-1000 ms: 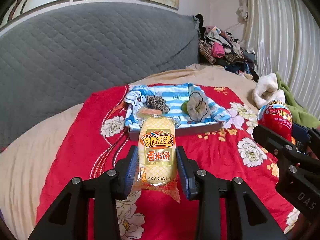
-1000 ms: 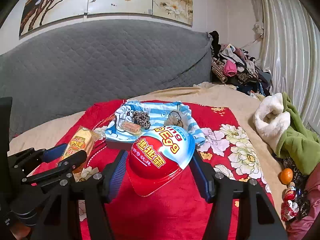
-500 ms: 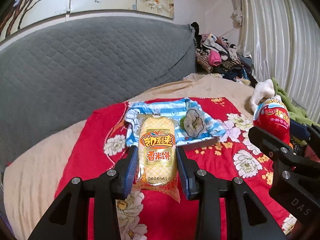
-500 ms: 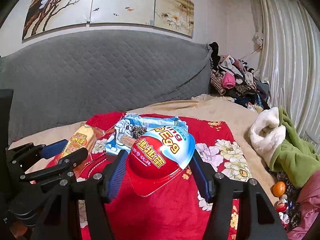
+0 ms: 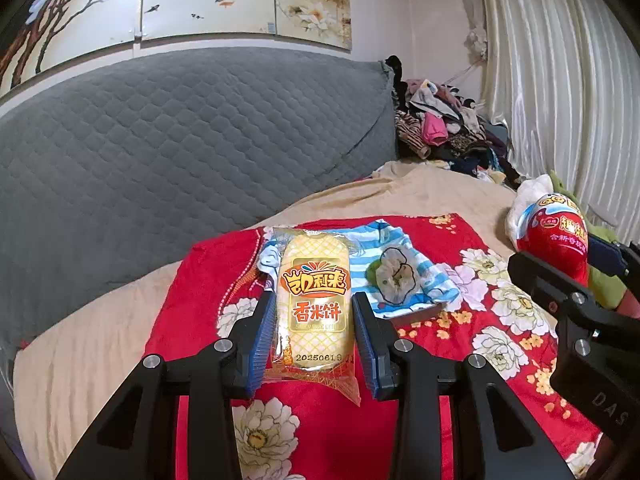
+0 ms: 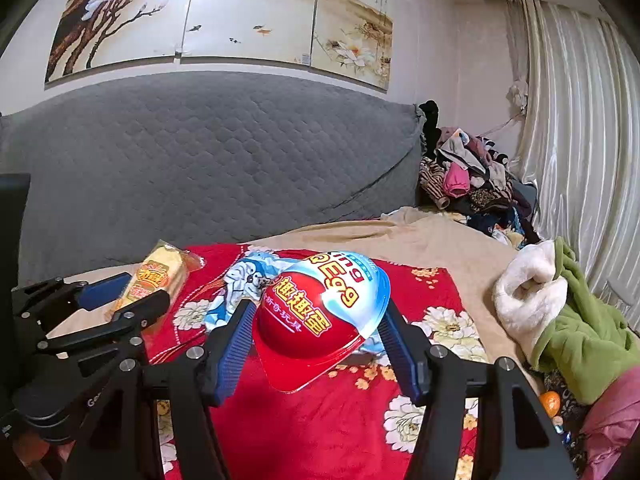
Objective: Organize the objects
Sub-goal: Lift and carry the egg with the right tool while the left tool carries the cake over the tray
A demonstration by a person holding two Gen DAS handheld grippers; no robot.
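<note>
My left gripper (image 5: 314, 334) is shut on a yellow rice-cake snack packet (image 5: 314, 300), held upright above the red floral cloth (image 5: 460, 344). That packet (image 6: 158, 278) and the left gripper (image 6: 120, 304) also show at the left of the right wrist view. My right gripper (image 6: 316, 340) is shut on a red and blue egg-shaped toy pack (image 6: 320, 312), which appears again at the right edge of the left wrist view, toy pack (image 5: 554, 232). Beyond both lies a tray (image 5: 420, 312) lined with a blue striped cloth (image 5: 384, 256), holding a pale crumpled item (image 5: 396, 272).
A grey quilted headboard (image 5: 180, 140) rises behind the bed. A clothes pile (image 6: 472, 176) sits in the far corner by the curtains (image 6: 580, 120). A green and white fleece garment (image 6: 560, 308) lies to the right. A small orange fruit (image 6: 550, 402) rests at the right edge.
Both grippers have risen with their loads. The tray and cloth sit lower and smaller in both views, and more of the headboard and wall painting shows.
</note>
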